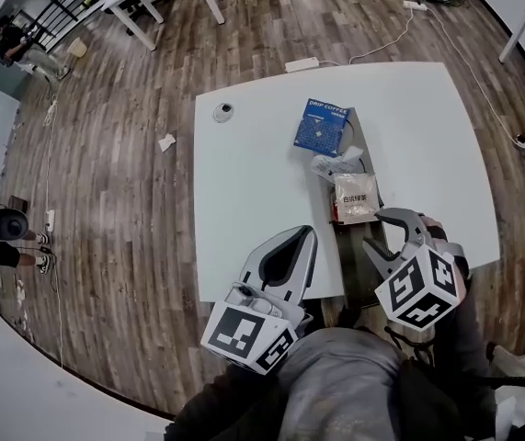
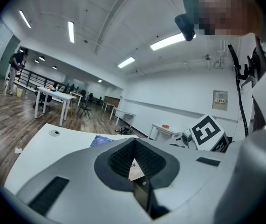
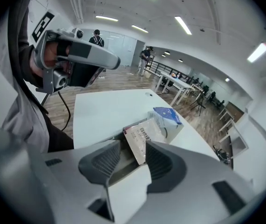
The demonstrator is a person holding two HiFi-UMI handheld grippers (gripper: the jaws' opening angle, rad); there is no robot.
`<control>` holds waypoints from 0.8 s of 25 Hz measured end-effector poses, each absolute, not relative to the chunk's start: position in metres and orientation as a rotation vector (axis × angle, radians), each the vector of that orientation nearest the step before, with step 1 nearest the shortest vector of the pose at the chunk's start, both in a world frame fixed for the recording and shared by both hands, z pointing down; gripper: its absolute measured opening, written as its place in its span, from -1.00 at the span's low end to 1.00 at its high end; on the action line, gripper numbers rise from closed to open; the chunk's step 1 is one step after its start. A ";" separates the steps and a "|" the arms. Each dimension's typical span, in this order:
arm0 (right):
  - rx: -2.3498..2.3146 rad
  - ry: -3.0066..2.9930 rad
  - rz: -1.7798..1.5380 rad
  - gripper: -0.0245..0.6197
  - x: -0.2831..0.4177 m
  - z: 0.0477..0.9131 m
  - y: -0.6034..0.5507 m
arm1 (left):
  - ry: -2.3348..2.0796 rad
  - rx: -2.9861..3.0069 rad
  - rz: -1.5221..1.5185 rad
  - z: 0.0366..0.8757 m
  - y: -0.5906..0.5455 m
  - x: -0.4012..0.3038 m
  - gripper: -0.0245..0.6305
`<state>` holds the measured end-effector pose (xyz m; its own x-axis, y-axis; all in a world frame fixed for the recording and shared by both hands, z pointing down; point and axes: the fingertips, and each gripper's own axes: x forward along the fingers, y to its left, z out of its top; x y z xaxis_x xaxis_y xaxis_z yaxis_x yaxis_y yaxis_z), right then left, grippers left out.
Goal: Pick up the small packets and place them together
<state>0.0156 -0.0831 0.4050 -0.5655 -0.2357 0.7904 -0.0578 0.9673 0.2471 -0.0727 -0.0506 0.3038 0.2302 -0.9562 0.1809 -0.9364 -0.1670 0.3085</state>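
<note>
At the near edge of the white tabletop (image 1: 244,182) we hold two tools side by side. The left tool (image 1: 308,232) is closed tip to tip and holds nothing; in the left gripper view (image 2: 133,141) a sliver of white packet shows only through the gap behind its meeting tips. The right tool (image 1: 382,230) points steeply down with its jaws standing partly apart. In the right gripper view (image 3: 133,146) the near corner of the white printed packet (image 3: 142,136) shows in that gap, close to one pad, but neither pad presses on it.

Just beyond the right tool, the white printed packet (image 1: 356,196) lies flat across a grey strip (image 1: 347,246) that runs through the tabletop. Touching its far edge is a crumpled clear packet (image 1: 334,162). Beyond that, and overlapping it, lies the blue drip coffee packet (image 1: 322,125). All three sit in a loose line right of the tabletop's middle.

Farther left, well apart from the packets, we see a small round fitting (image 1: 224,111) set in the tabletop. Past the far edge, a white power strip (image 1: 302,64) rests on the wood floor (image 1: 106,154).
</note>
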 end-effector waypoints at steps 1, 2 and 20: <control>0.227 -2.187 -0.220 -0.39 0.023 0.401 -0.081 | -1.750 2.165 -0.076 0.302 -0.048 -0.068 -0.92; 0.252 -2.216 -0.194 -0.39 0.030 0.395 -0.079 | -1.749 2.173 -0.076 0.300 -0.046 -0.064 -0.92; 0.738 -3.067 0.173 -0.91 0.109 0.219 -0.016 | -1.942 2.492 -0.051 0.204 -0.007 0.042 -0.92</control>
<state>0.1087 -0.0165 0.2188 -0.8907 -0.4546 0.0086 -0.4527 0.8848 -0.1103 0.0421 -0.0069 0.2040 0.2440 -0.9691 -0.0364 -0.9697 -0.2444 0.0058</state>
